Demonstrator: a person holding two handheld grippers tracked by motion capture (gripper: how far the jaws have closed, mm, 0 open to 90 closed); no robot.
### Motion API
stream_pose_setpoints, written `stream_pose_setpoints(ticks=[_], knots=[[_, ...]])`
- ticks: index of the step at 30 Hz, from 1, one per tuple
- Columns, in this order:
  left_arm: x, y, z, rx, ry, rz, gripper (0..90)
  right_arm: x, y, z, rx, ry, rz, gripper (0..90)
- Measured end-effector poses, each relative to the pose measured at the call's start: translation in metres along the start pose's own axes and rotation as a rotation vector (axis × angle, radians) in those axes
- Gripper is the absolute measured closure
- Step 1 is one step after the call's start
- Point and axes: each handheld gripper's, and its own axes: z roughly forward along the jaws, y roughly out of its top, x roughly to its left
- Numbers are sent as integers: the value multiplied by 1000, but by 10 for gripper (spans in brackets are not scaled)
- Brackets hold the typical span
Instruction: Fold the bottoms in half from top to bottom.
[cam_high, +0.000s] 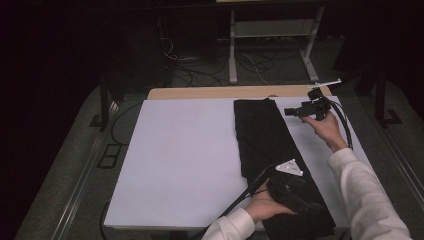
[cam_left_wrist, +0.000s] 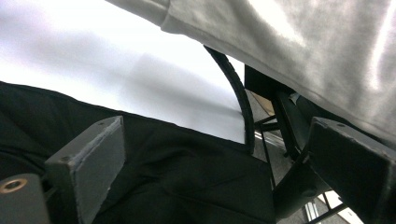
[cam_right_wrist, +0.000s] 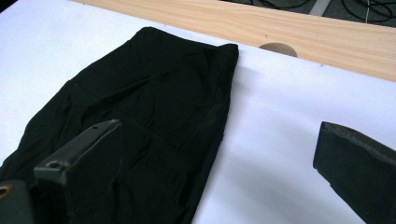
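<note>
Between the two grippers the black garment (cam_high: 265, 145) lies folded into a long strip on the white table (cam_high: 185, 160). The left gripper (cam_left_wrist: 210, 172) hovers over its near end, the right gripper (cam_right_wrist: 224, 172) over its far end; both jaws stand wide apart with nothing gripped, probably letting the fold settle flat.

The bench (cam_high: 180, 150) carries a white board over a pale wooden top, whose far edge (cam_high: 210, 92) shows bare, with a round hole (cam_right_wrist: 278, 48) cut in it. Beyond it the room is dark. A grey floor (cam_high: 65, 165) surrounds the bench, with loose cables (cam_high: 200, 70) lying on it. Farther back stands a light metal frame (cam_high: 272, 35), perhaps another table's legs.
</note>
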Motion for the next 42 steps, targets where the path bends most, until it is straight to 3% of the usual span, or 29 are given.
stream_pose_setpoints(ticks=[9,25,30,38,42], knots=[[2,6,-16,5,22,12,16,1,-1,-5,-11,15,-4,15],[13,13,-56,1,116,37,0,12,1,-7,-20,22,-43,15],[17,16,-66,22,148,51,0,14,-2,-5,-13,26,-47,15],[26,24,-84,-17,175,42,0,15,-6,-3,-1,28,-51,15],[31,28,-93,-10,203,49,0,16,-8,-4,-6,33,-46,15]])
